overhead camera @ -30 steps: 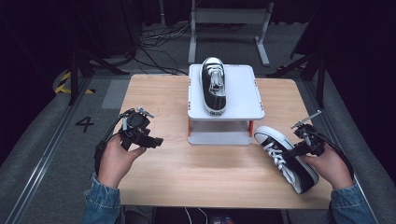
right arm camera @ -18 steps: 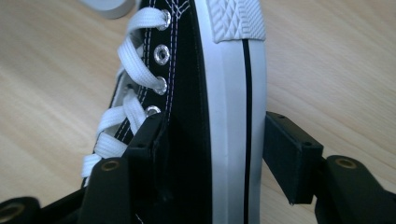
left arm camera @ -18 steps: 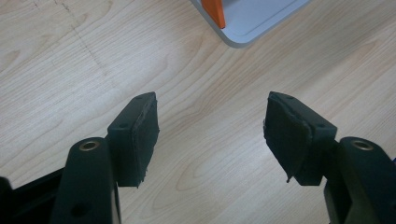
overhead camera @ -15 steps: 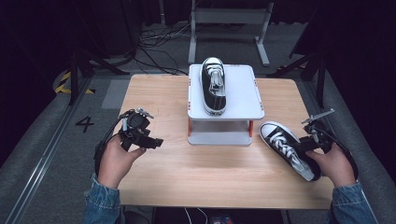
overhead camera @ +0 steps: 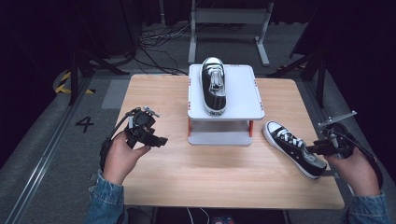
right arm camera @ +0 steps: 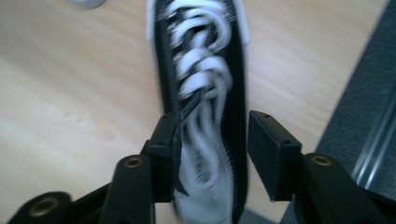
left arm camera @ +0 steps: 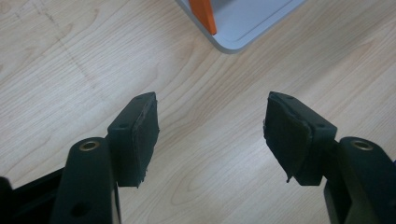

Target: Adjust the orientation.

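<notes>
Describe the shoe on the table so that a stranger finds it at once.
On the wooden table, look right of the white stand. The black sneaker with white laces lies there at the right tongs. Unlike its twin, it is not on the stand.

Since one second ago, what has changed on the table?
The right gripper, its jaws at the heel, has dragged the sneaker on the table left and forward toward the grey stand. The left gripper, open, and the sneaker on the stand stayed put.
</notes>
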Action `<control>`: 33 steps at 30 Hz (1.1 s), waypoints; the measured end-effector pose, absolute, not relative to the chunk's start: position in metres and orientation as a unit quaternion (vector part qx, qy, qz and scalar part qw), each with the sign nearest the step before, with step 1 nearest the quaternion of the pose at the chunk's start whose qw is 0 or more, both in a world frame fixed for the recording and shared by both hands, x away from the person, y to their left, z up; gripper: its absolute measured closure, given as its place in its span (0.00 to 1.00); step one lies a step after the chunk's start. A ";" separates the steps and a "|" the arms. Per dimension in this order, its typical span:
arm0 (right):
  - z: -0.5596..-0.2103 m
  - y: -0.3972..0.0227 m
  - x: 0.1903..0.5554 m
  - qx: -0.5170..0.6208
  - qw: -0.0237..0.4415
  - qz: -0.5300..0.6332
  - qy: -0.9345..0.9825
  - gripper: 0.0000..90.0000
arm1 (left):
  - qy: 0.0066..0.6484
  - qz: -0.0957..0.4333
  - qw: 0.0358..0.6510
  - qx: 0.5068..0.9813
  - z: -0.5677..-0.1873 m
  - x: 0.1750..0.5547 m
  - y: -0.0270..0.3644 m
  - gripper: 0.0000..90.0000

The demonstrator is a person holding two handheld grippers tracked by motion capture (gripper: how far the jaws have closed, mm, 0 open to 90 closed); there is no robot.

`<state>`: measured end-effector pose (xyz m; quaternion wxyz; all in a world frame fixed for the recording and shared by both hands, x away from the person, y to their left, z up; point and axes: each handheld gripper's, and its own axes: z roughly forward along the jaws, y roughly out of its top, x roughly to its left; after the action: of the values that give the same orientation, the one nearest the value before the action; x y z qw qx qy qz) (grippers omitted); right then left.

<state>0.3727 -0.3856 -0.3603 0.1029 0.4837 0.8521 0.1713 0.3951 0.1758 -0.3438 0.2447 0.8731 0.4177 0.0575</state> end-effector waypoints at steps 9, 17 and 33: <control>-0.391 -0.368 0.377 0.456 0.065 0.106 0.881 0.84 | 0.406 0.050 0.243 0.880 -0.345 0.402 0.168 0.40; -0.382 -0.335 0.375 0.442 0.048 0.140 0.885 0.95 | 0.409 0.050 0.241 0.879 -0.346 0.401 0.170 0.40; -0.348 -0.340 0.357 0.398 0.111 0.195 0.890 0.51 | 0.407 0.043 0.242 0.880 -0.348 0.406 0.169 0.40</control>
<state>0.3567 -0.3398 -0.3477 0.1108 0.3981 0.8896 0.1948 0.4058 0.1695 -0.3479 0.2418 0.8798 0.4069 0.0431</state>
